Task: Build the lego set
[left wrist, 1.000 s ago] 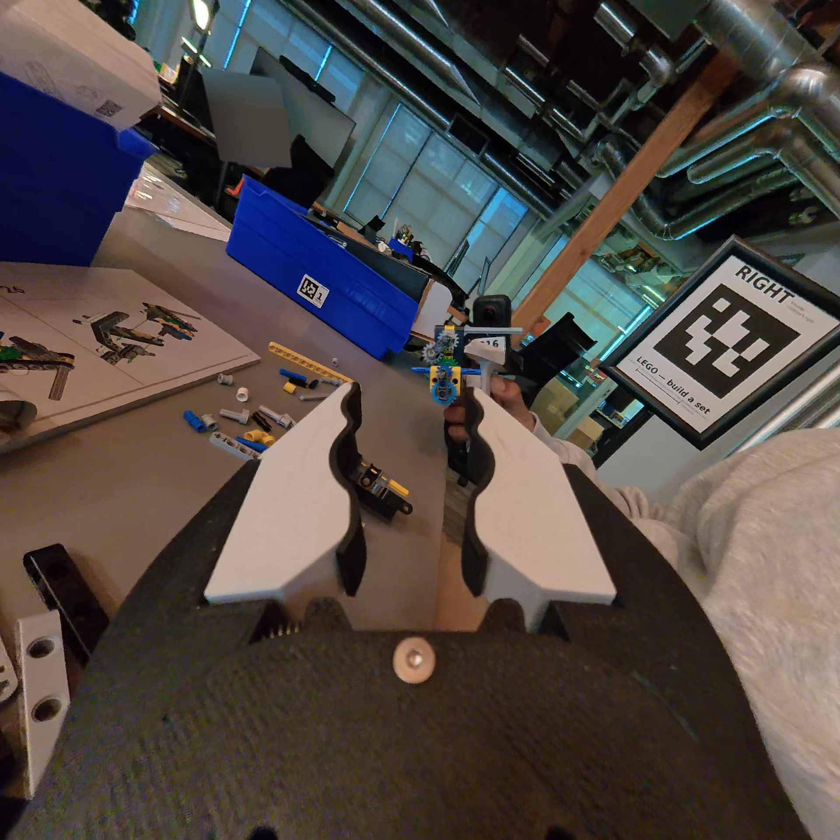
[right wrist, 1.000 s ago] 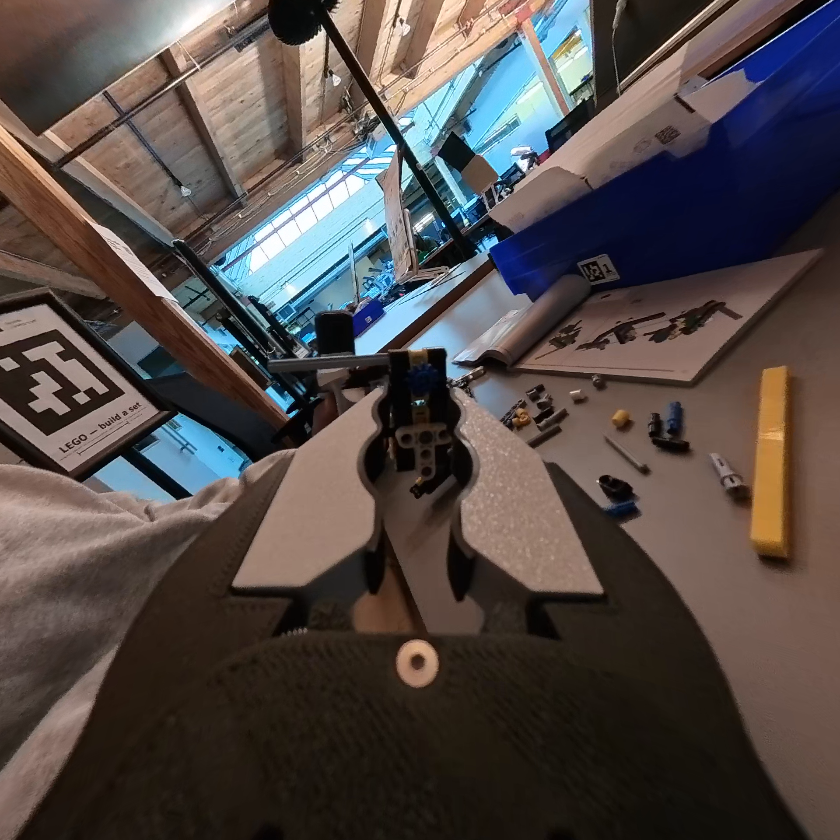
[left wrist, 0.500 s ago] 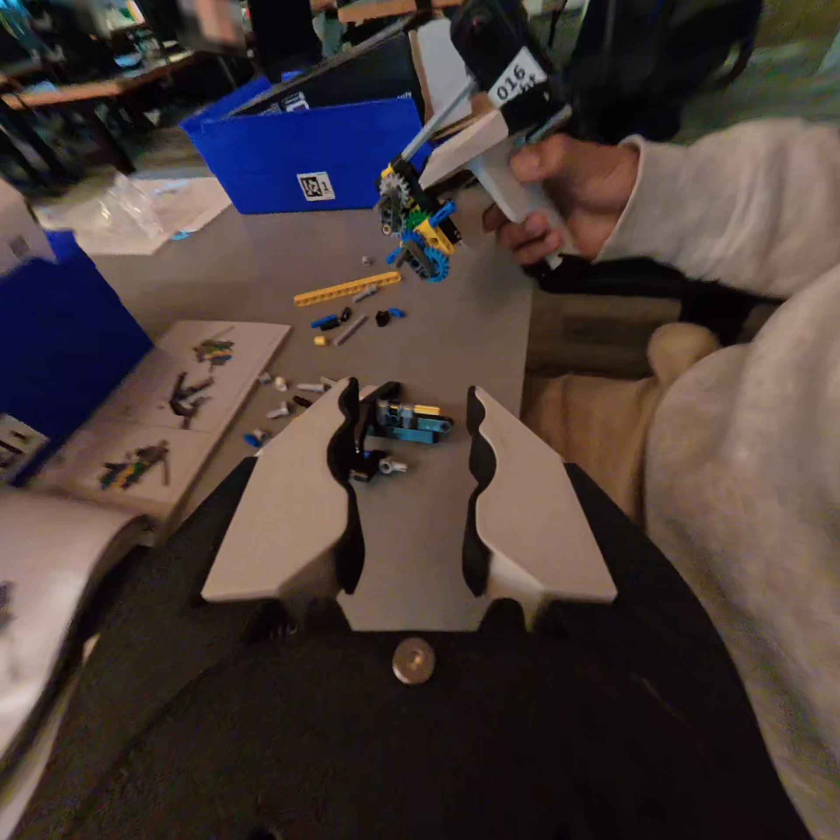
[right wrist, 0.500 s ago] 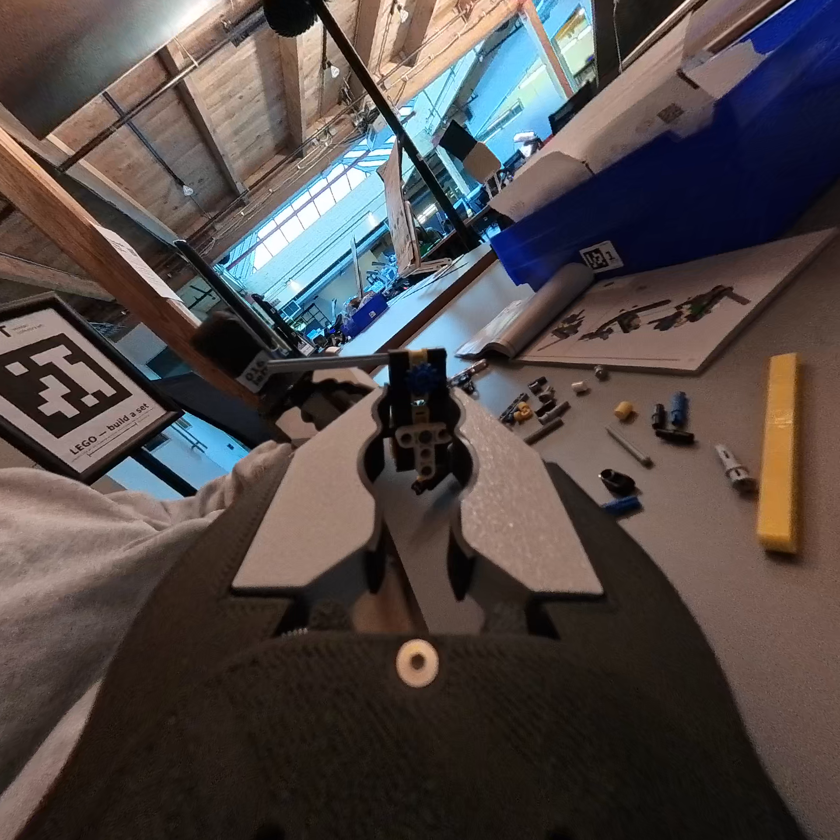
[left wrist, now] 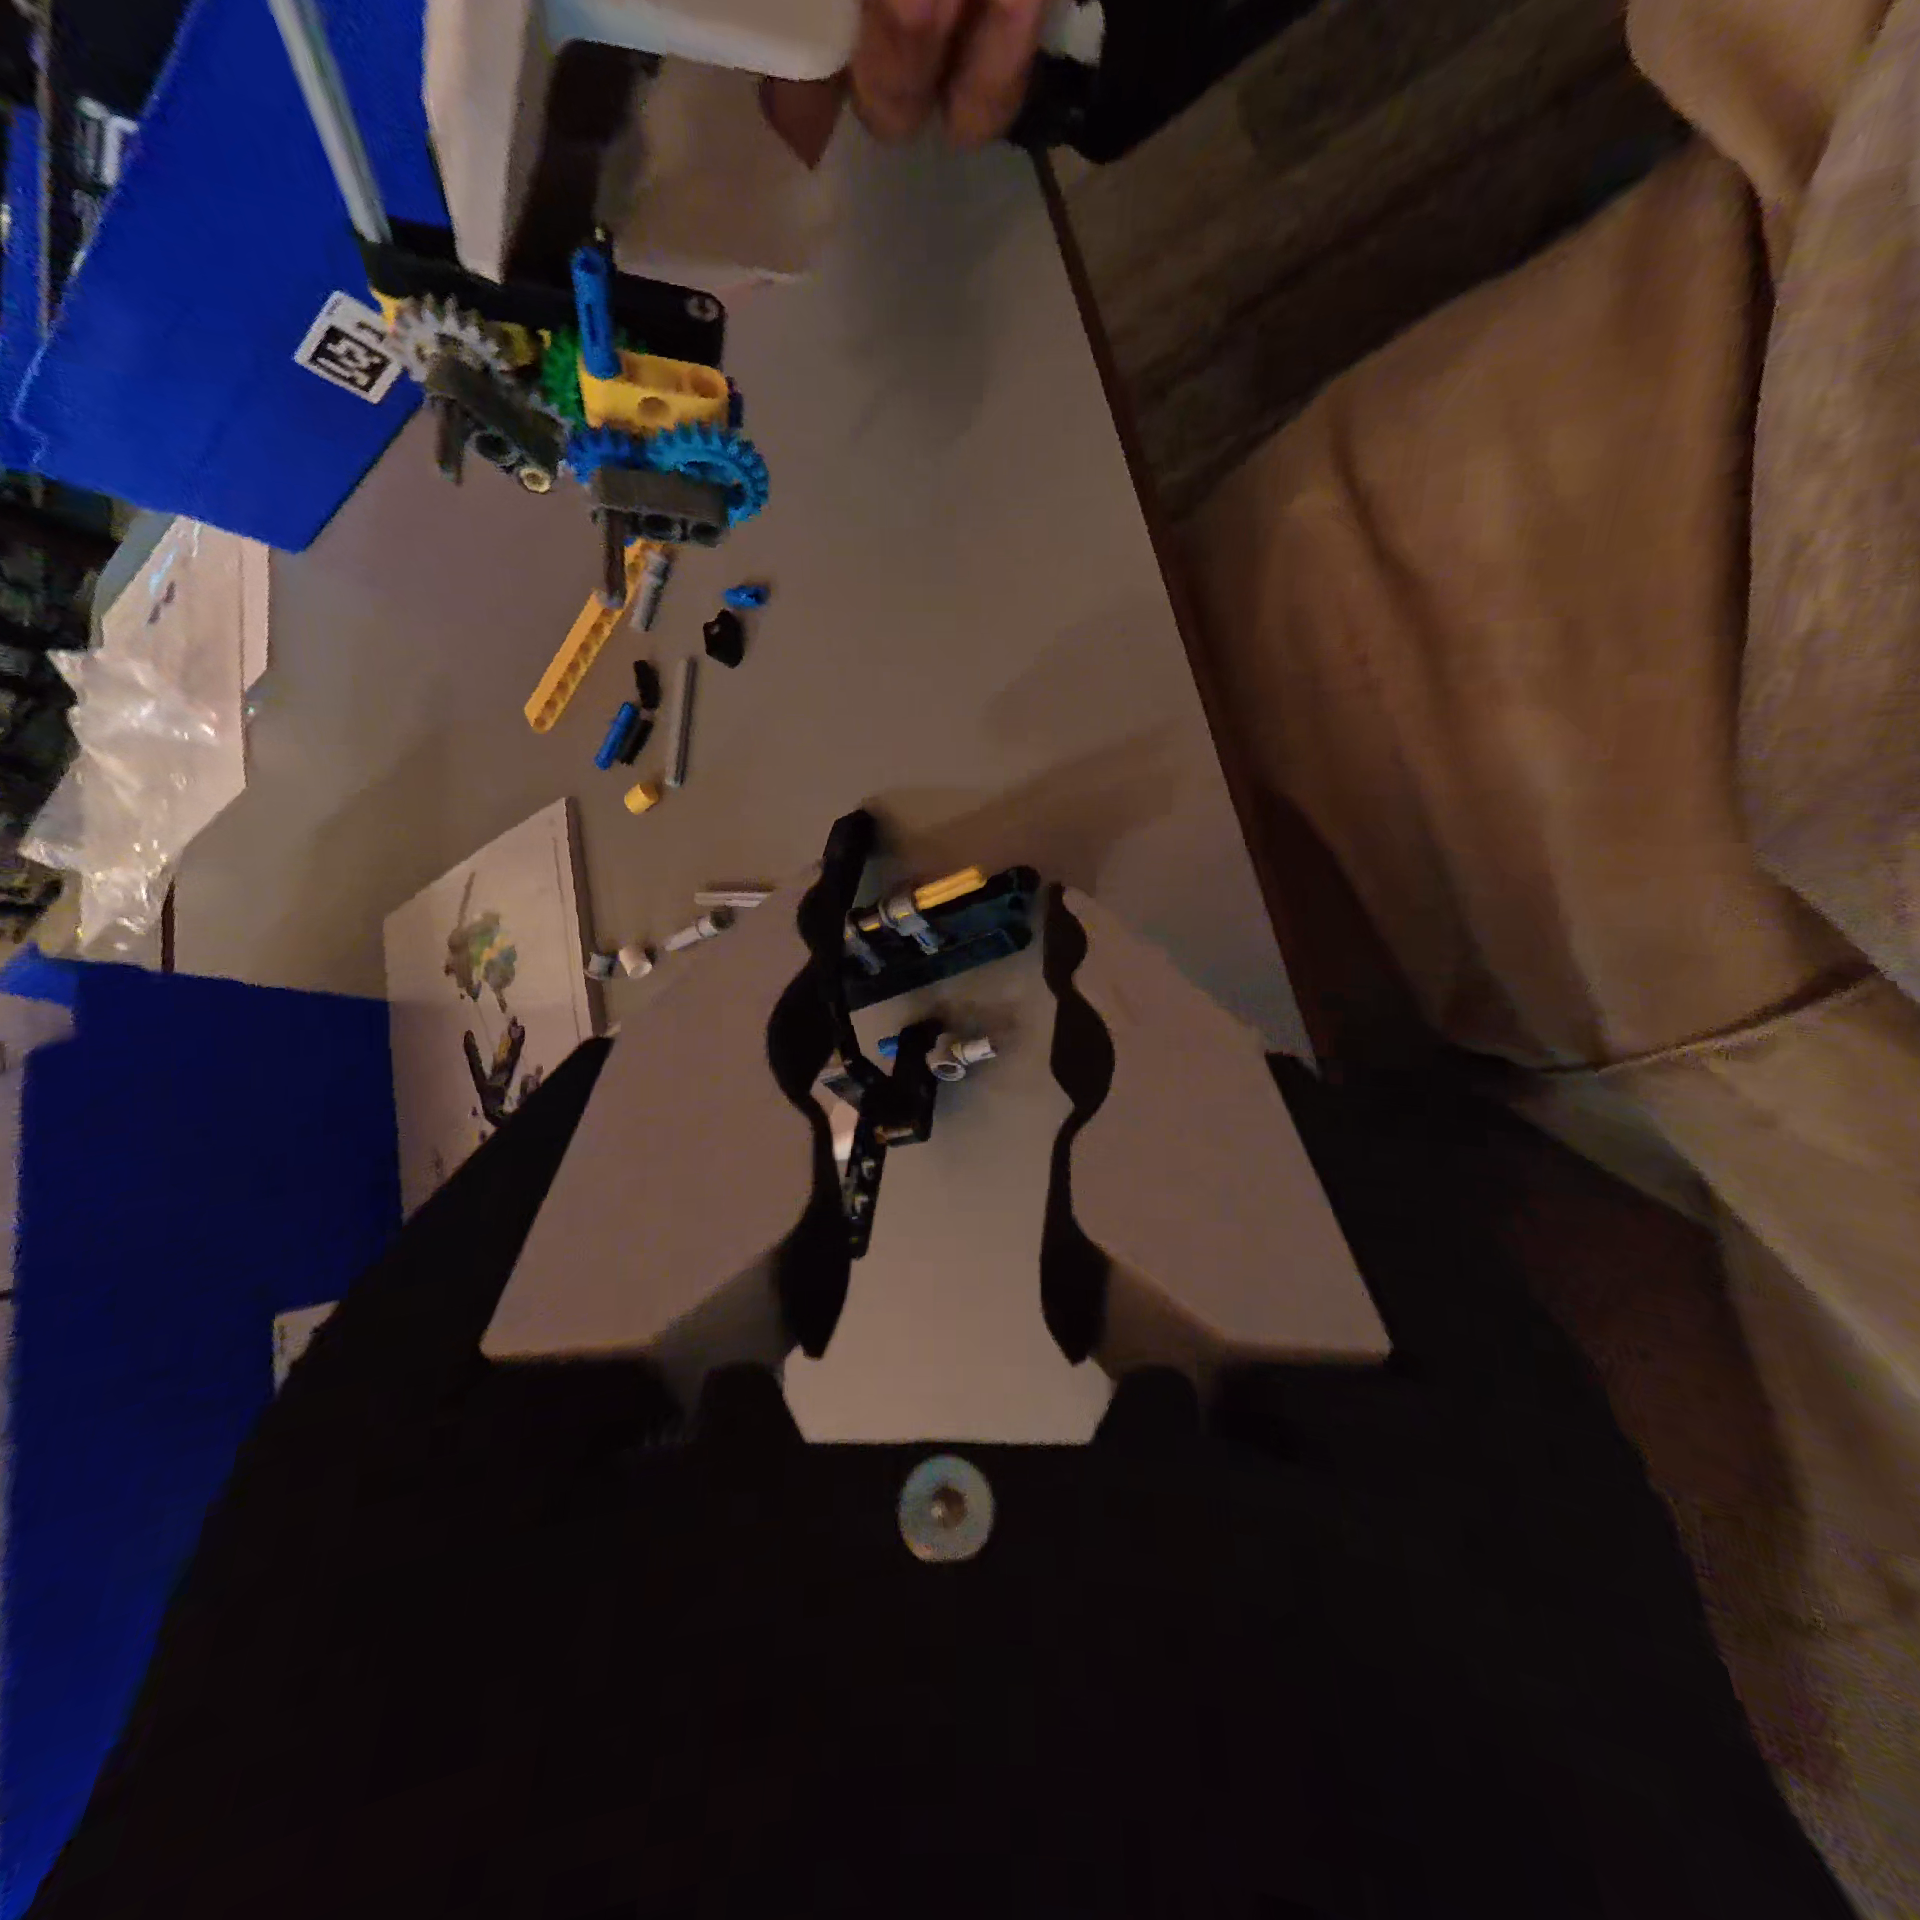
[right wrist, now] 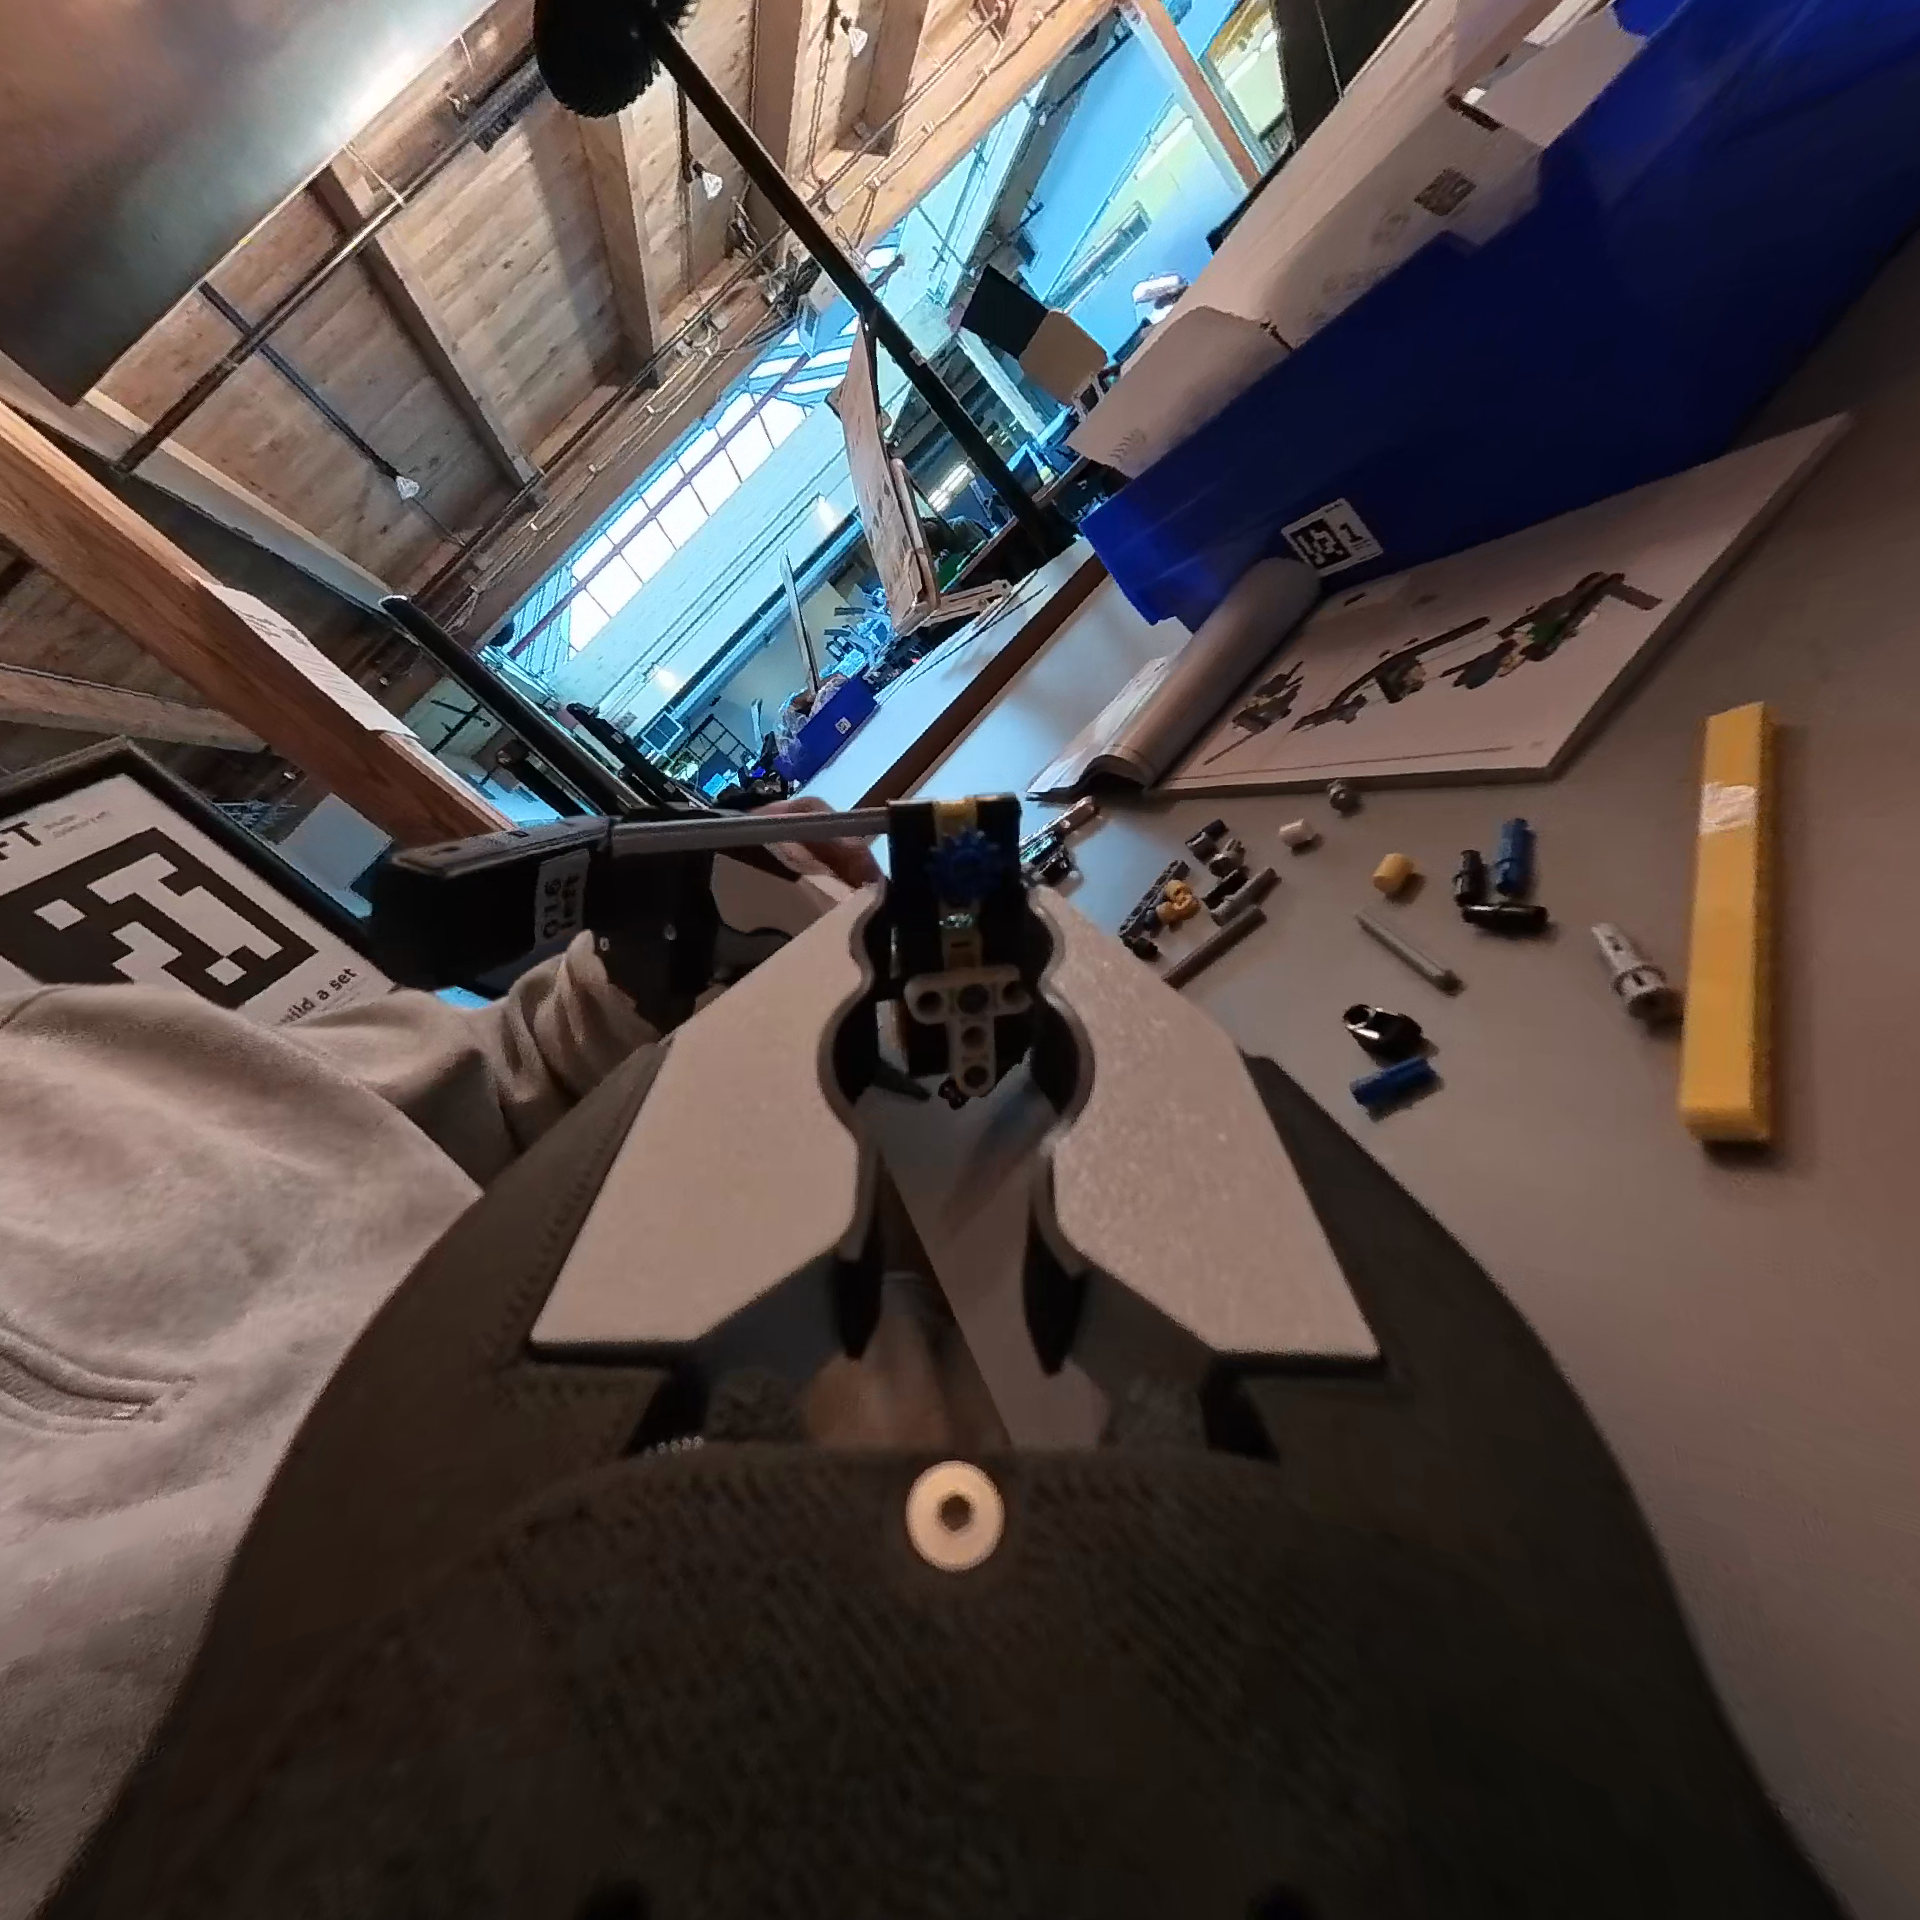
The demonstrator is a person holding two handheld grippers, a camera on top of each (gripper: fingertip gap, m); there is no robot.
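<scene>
In the left wrist view my left gripper (left wrist: 940,920) is open and points down at the grey table (left wrist: 935,644). A small black, teal and yellow lego sub-assembly (left wrist: 940,925) lies on the table between its fingertips, with a long black piece (left wrist: 868,1132) against the left finger. My right gripper (right wrist: 954,914) is shut on a lego gear assembly (right wrist: 961,940) with blue gears, a yellow block and a grey axle. It holds the assembly above the table. The assembly also shows in the left wrist view (left wrist: 623,416), far ahead to the left.
Loose lego pieces lie on the table: a long yellow beam (right wrist: 1730,925), pins and axles (right wrist: 1496,883). An open instruction booklet (right wrist: 1455,686) and blue bins (right wrist: 1558,343) stand behind. The table's edge (left wrist: 1174,582) and a person's lap are to the right. The tips of one gripper are about 12 cm away from the tips of the other.
My left gripper has tipped down from looking across the room to looking at the table and has closed in over the small sub-assembly. My right gripper keeps holding the gear assembly.
</scene>
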